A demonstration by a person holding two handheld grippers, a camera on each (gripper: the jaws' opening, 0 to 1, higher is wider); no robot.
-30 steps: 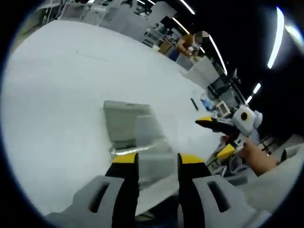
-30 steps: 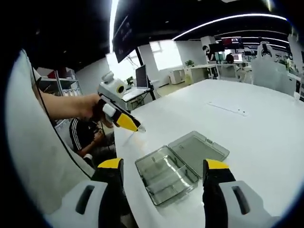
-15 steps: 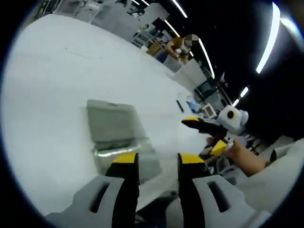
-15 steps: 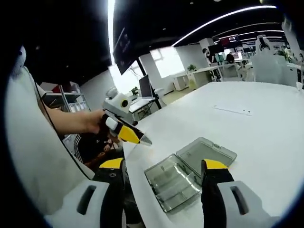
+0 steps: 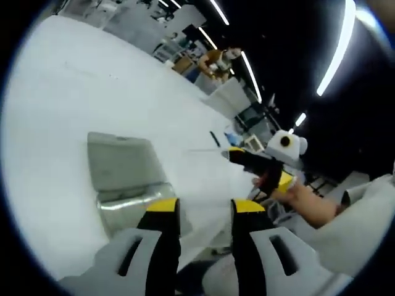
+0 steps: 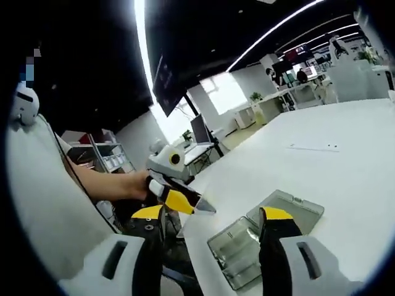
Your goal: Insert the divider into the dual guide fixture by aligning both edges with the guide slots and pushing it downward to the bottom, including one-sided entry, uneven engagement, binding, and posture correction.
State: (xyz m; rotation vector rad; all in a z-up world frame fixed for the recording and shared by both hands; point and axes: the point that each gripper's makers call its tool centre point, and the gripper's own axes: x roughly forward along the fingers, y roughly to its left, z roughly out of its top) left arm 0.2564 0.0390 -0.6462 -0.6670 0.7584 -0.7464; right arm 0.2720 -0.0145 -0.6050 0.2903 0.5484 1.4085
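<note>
While both handheld tools hover above a white bench point(image 5: 74, 80), a clear plastic case point(image 6: 259, 243) lies open near the bench's edge, its lid point(image 6: 287, 206) folded flat beside the compartmented tray. In the right gripper view, the right gripper point(image 6: 213, 225) points down toward that case with its yellow-tipped jaws set wide apart and nothing between them; the tray shows in the gap between the two jaws. To the left in that view, the left gripper point(image 6: 194, 205) is held out over the bench edge by a bare forearm point(image 6: 102, 185) reaching from a white sleeve point(image 6: 37, 209), wrist level, tool angled down and to the right. A thin, pale, pointed sliver juts from its tip, possibly the divider, though it is too small to be sure, and whether those jaws clamp it cannot be told.

In the left gripper view, the left gripper's jaws stand narrow, a small gap between the yellow tips, with the case just beyond them on the bench, lid farther off. The right gripper appears at the right of that view, gripped by a hand point(image 5: 302, 200) with the arm extended from a white sleeve, its black and yellow jaws pointing left over the bench. A person in an orange top point(image 5: 213, 61) stands at a distant desk.
</note>
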